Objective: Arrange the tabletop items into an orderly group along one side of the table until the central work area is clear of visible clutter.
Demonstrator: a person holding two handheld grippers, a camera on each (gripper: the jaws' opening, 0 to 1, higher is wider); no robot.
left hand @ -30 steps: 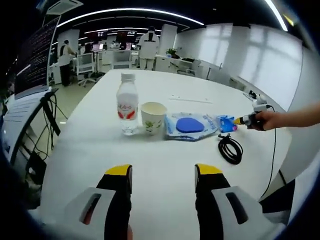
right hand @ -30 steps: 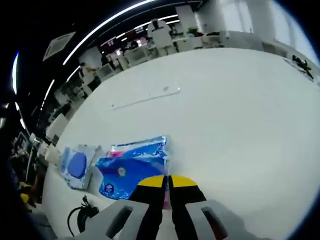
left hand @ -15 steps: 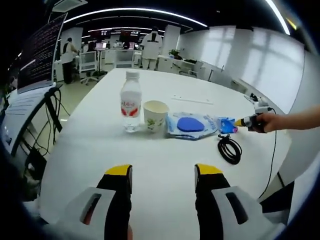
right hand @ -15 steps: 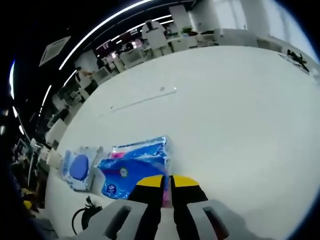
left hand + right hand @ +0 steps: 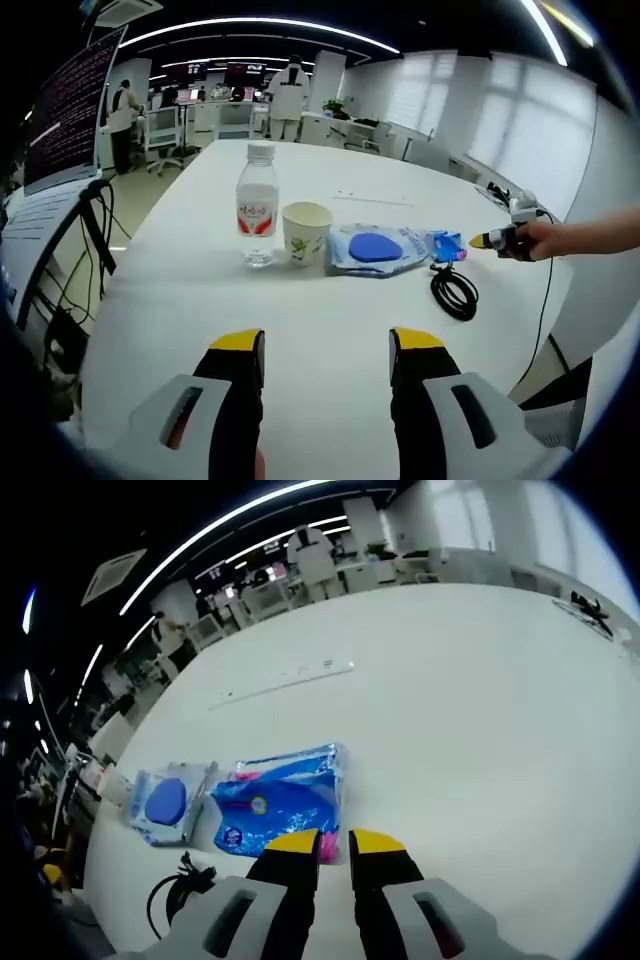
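In the left gripper view a row runs across the white table (image 5: 330,310): a water bottle (image 5: 257,205), a paper cup (image 5: 306,233), a wipes pack with a blue lid (image 5: 375,248) and a blue packet (image 5: 445,245). A black cable coil (image 5: 453,291) lies in front of the packet. My left gripper (image 5: 327,345) is open over bare table, well short of the row. A hand holds my right gripper (image 5: 492,240) just right of the packet. In the right gripper view my right gripper (image 5: 335,842) is open by a narrow gap, at the near edge of the blue packet (image 5: 280,800). The wipes pack (image 5: 165,802) and cable (image 5: 175,895) lie further left.
A thin white strip (image 5: 280,680) lies further out on the table (image 5: 480,710). Small dark items (image 5: 590,605) sit near its far edge. A screen on a stand (image 5: 60,110) flanks the table's left side, with cables hanging under it. People and office chairs stand far behind.
My right gripper's jaws have parted a little and let go of the blue packet's edge, which now lies flat. The left gripper stays open; its view shifted only slightly.
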